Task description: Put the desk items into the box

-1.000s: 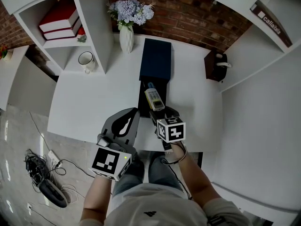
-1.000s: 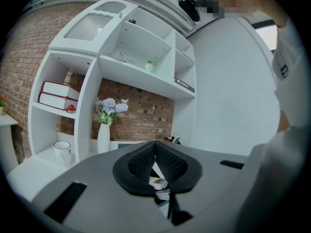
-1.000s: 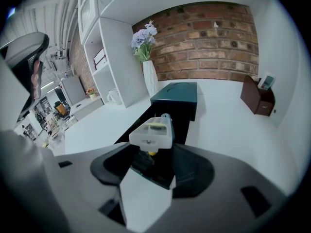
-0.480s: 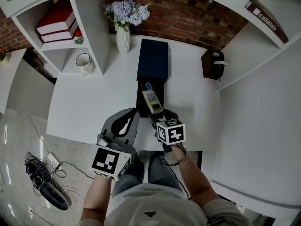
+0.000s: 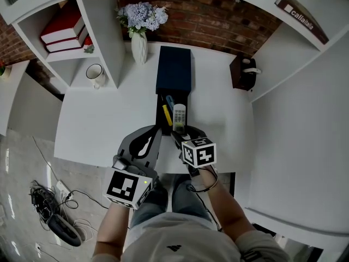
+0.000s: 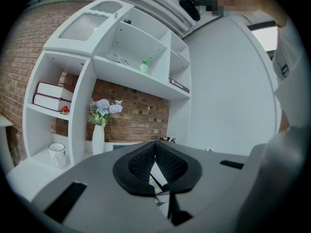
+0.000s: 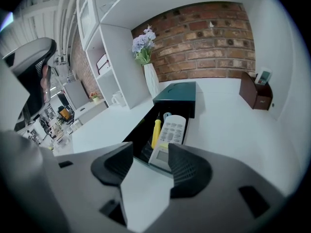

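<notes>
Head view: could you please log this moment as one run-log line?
remote: lying in box | right tool: open, empty, at box's near end | left tool: shut, empty

Soft, bright light covered the flat white desk [image 5: 98, 124]; the open black box [image 7: 138, 132] was shadowed inside; fisheye edges curved.

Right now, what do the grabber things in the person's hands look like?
The left gripper and the right gripper are both grey plastic. Each has black ridged pads inside its two jaws and a white cube printed with black square markers at the back. The person wears a light short-sleeved top.
</notes>
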The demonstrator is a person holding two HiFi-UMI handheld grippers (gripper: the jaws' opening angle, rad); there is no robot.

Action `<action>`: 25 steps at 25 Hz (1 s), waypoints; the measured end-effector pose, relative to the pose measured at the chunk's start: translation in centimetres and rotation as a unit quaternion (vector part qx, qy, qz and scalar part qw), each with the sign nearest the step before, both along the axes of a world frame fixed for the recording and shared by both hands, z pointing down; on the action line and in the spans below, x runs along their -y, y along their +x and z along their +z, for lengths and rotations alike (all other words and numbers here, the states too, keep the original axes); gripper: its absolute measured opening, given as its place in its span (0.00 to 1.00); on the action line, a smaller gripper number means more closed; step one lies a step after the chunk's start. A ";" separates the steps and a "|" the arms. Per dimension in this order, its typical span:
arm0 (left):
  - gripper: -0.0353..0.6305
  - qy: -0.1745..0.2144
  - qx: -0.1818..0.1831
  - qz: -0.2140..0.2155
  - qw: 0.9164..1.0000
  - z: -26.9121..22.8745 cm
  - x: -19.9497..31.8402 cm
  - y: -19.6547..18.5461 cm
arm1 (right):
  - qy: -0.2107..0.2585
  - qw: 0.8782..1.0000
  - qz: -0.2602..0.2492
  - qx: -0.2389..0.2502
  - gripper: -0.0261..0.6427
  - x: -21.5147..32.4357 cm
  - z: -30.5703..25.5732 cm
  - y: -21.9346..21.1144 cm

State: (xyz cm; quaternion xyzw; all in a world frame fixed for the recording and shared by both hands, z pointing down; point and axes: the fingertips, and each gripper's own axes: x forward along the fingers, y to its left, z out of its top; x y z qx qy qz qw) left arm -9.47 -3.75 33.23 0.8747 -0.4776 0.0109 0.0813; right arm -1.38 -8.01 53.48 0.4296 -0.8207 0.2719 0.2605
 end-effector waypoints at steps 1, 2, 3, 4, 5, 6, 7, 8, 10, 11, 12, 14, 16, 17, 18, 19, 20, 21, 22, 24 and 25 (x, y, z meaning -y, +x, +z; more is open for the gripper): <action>0.07 0.000 0.000 0.000 1.000 -0.1 -0.1 0.0 | 0.000 1.000 0.000 0.004 0.37 -0.1 -0.1 0.0; 0.07 0.001 0.000 0.001 1.000 -0.1 -0.1 0.1 | 0.002 1.000 -0.001 0.008 0.33 -0.2 -0.3 -0.1; 0.07 0.002 0.001 0.002 1.000 -0.1 -0.2 0.2 | 0.006 1.000 -0.001 0.011 0.28 -0.3 -0.5 -0.1; 0.07 0.004 0.002 0.003 1.000 -0.2 -0.3 0.2 | 0.010 1.000 -0.001 0.015 0.23 -0.3 -0.8 -0.2; 0.07 0.005 0.002 0.004 1.000 -0.3 -0.4 0.3 | 0.014 1.000 -0.002 0.019 0.17 -0.4 -1.1 -0.3; 0.07 0.006 0.002 0.006 1.000 -0.4 -0.5 0.4 | 0.018 1.000 -0.005 0.023 0.12 -0.5 -1.5 -0.4; 0.07 0.006 0.002 0.007 1.000 -0.5 -0.6 0.4 | 0.022 0.999 -0.009 0.028 0.10 -0.6 -1.9 -0.6; 0.07 0.008 0.002 0.008 1.000 -0.6 -0.6 0.5 | 0.025 0.999 -0.013 0.033 0.07 -0.7 -2.3 -0.8; 0.07 0.011 0.002 0.012 1.000 -0.8 -0.8 0.8 | 0.036 0.998 -0.022 0.043 0.05 -0.9 -3.2 -1.1; 0.07 0.013 0.003 0.015 1.000 -0.9 -0.9 1.0 | 0.043 0.998 -0.027 0.048 0.05 -1.0 -3.7 -1.3; 0.07 0.014 0.003 0.017 1.000 -1.0 -1.0 1.1 | 0.050 0.997 -0.033 0.053 0.05 -1.1 -4.3 -1.4; 0.07 0.016 0.003 0.021 1.000 -1.2 -1.1 1.3 | 0.068 0.995 -0.044 0.061 0.05 -1.3 -5.5 -1.8; 0.07 0.018 0.002 0.026 0.999 -1.4 -1.2 1.5 | 0.085 0.993 -0.053 0.067 0.05 -1.6 -6.8 -2.2; 0.07 0.020 0.002 0.028 0.999 -1.5 -1.3 1.7 | 0.094 0.992 -0.057 0.070 0.05 -1.7 -7.5 -2.3; 0.07 0.021 0.002 0.031 0.999 -1.6 -1.3 1.8 | 0.101 0.990 -0.059 0.075 0.05 -1.8 -8.2 -2.4; 0.07 0.023 0.002 0.034 0.999 -1.7 -1.4 1.9 | 0.107 0.989 -0.060 0.081 0.05 -1.9 -8.9 -2.5; 0.07 0.025 0.002 0.036 0.999 -1.8 -1.4 2.1 | 0.112 0.988 -0.060 0.087 0.05 -2.1 -9.5 -2.5; 0.07 0.026 0.002 0.039 0.999 -1.9 -1.5 2.2 | 0.117 0.987 -0.060 0.094 0.05 -2.2 -10.2 -2.6; 0.07 0.028 0.001 0.042 0.999 -2.1 -1.5 2.4 | 0.122 0.986 -0.060 0.100 0.05 -2.3 -10.9 -2.6; 0.07 0.030 0.001 0.048 0.998 -2.3 -1.5 2.7 | 0.133 0.983 -0.059 0.111 0.05 -2.6 -12.3 -2.5; 0.07 0.031 0.000 0.051 0.998 -2.5 -1.5 2.9 | 0.140 0.982 -0.058 0.116 0.05 -2.7 -13.0 -2.4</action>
